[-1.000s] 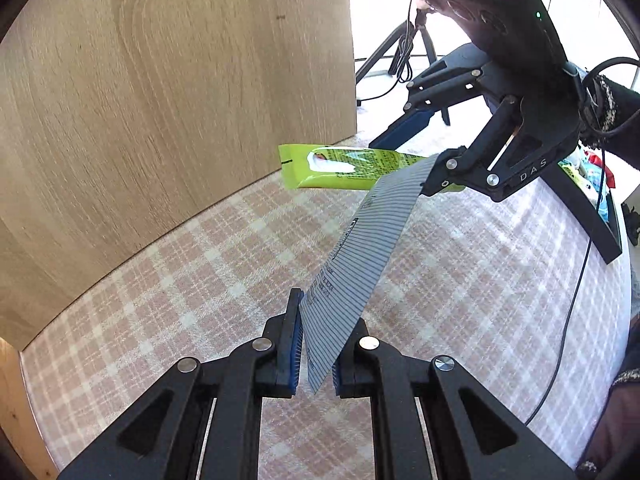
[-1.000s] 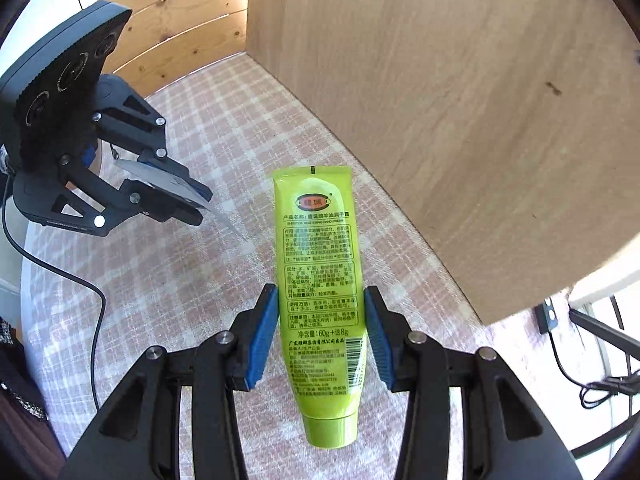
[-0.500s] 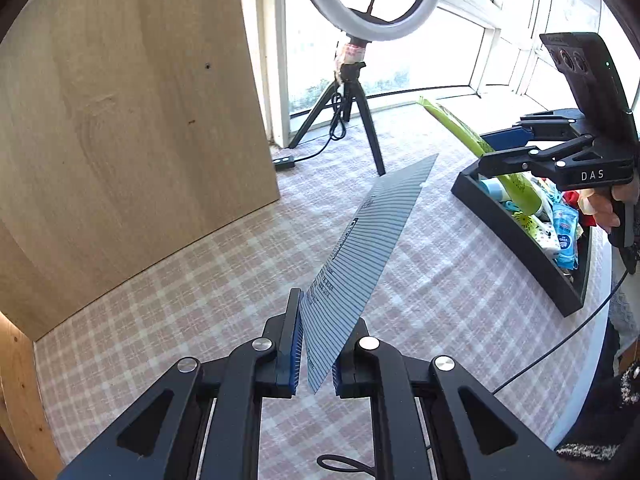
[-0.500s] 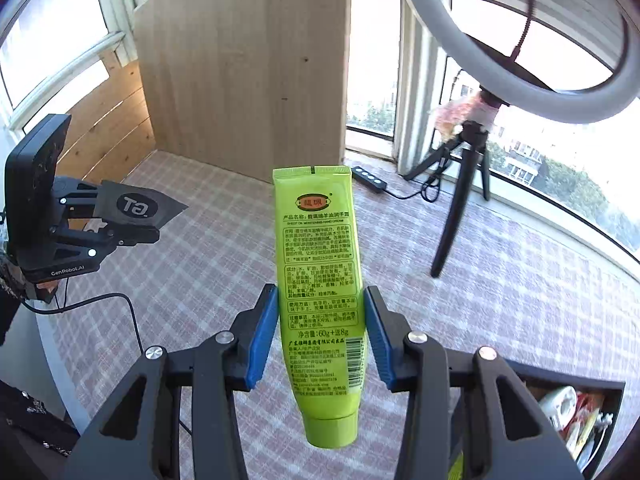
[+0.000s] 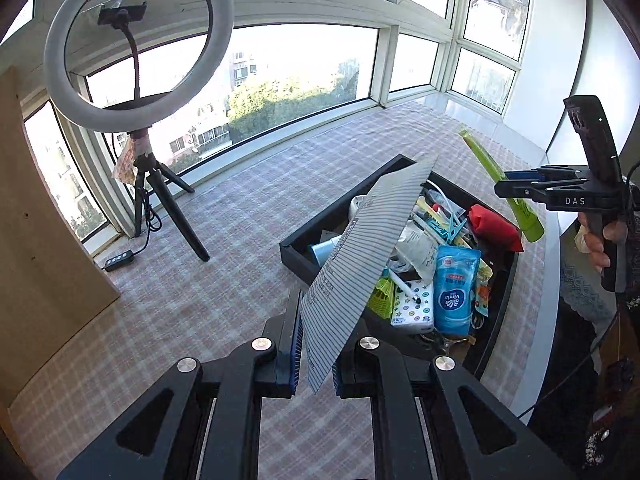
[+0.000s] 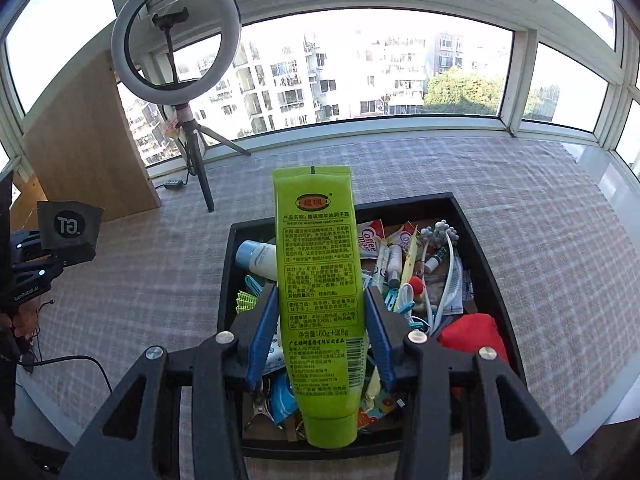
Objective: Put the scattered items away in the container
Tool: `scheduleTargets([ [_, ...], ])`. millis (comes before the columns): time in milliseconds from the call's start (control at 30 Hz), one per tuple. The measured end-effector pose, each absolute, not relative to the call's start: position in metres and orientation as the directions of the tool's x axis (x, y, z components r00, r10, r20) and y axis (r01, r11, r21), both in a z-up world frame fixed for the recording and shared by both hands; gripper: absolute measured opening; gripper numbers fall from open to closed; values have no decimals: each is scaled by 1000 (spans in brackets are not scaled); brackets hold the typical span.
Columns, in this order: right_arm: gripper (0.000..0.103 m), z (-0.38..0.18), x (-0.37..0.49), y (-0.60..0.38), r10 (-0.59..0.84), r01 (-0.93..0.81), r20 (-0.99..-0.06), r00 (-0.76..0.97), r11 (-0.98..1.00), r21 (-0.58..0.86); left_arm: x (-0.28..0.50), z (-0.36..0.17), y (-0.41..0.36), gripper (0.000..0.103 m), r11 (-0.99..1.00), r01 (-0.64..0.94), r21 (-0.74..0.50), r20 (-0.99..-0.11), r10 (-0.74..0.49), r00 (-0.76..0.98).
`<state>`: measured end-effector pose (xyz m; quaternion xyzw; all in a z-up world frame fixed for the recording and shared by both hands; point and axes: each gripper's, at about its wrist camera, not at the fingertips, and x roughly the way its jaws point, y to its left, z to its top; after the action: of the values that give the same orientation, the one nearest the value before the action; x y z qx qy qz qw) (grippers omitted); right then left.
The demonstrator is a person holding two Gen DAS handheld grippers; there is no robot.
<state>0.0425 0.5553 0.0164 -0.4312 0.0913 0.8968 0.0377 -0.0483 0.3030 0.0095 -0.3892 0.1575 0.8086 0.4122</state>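
My left gripper [image 5: 315, 354] is shut on a grey striped flat packet [image 5: 360, 264], held in the air just left of the black tray [image 5: 304, 258]. My right gripper [image 6: 320, 332] is shut on a green hand cream tube [image 6: 318, 280], cap end toward me, held above the black tray [image 6: 484, 264]. The tray is full of small items: a blue Vinda tissue pack [image 5: 456, 288], a red pouch [image 5: 494, 226], clips and sachets. The right gripper [image 5: 520, 192] with the tube [image 5: 486, 164] also shows in the left wrist view, over the tray's far right. The left gripper [image 6: 60, 256] shows at the left edge of the right wrist view.
A ring light on a tripod [image 5: 140, 80] stands on the checked tablecloth [image 5: 200, 300] at the back left, with its cable and remote [image 5: 120, 258]. A wooden board [image 5: 40, 240] stands at the left. Windows run along the back. The table edge lies right of the tray.
Both grippers have swung right from the wooden board toward the tray, keeping their items. The tray now lies right under the tube and beside the packet.
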Motion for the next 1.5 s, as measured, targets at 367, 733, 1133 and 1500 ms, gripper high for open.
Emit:
scheduleTargets([
  [367, 43, 13, 43, 651, -8, -176, -767, -641, -972, 157, -33, 12, 459, 30, -586, -802, -119, -730, 599, -329],
  [733, 64, 22, 49, 656, 66, -181, -732, -678, -980, 79, -40, 10, 489, 87, -692, -719, -67, -747, 512, -424],
  [1133, 64, 22, 70, 614, 19, -159, -715, -699, -979, 130, -9, 28, 431, 87, -744, -668, 0, -728, 458, -510],
  [1500, 67, 38, 95, 536, -35, -124, -669, -743, -974, 189, 39, 56, 306, 90, -775, -630, 48, -678, 437, -590],
])
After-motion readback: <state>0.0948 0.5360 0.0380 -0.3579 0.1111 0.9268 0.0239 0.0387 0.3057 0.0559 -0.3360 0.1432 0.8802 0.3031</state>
